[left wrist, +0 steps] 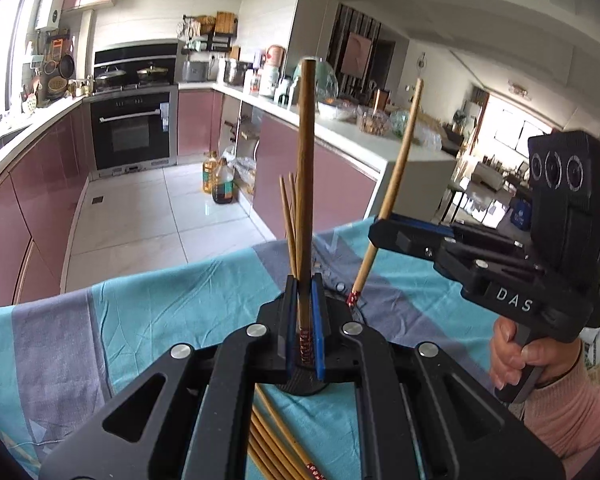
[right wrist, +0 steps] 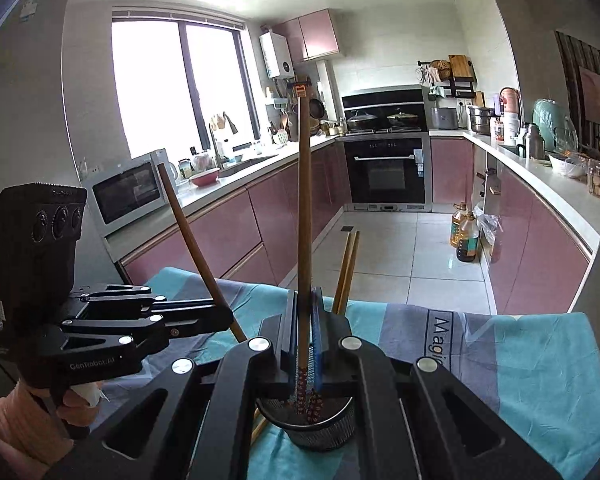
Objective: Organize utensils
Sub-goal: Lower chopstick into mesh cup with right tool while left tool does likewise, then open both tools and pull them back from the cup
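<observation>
A table draped in a teal-and-grey cloth point(left wrist: 148, 308) carries everything here; its far edge drops off to the pale kitchen floor point(left wrist: 140, 208), with open tile between the pink cabinets beyond. Near the cloth's near edge stands a black mesh utensil holder point(right wrist: 320, 432), upright, with two chopsticks point(right wrist: 346, 272) already leaning in it, tips up and tilted slightly away. The right gripper point(right wrist: 305, 344) sits directly above the holder, its blue-padded jaws clamped on a brown chopstick point(right wrist: 305, 208) whose long axis runs nearly vertical — patterned red end down at the holder's mouth, plain end up. The left gripper point(left wrist: 305, 312) is likewise pinched tight on its own chopstick point(left wrist: 306, 184), held upright with the decorated end low between the pads. In the right wrist view that left-held stick slants up and to the left — just beside the holder. Loose chopsticks point(left wrist: 276, 444) lie flat on the cloth beneath the left gripper, pointing toward the near edge.
</observation>
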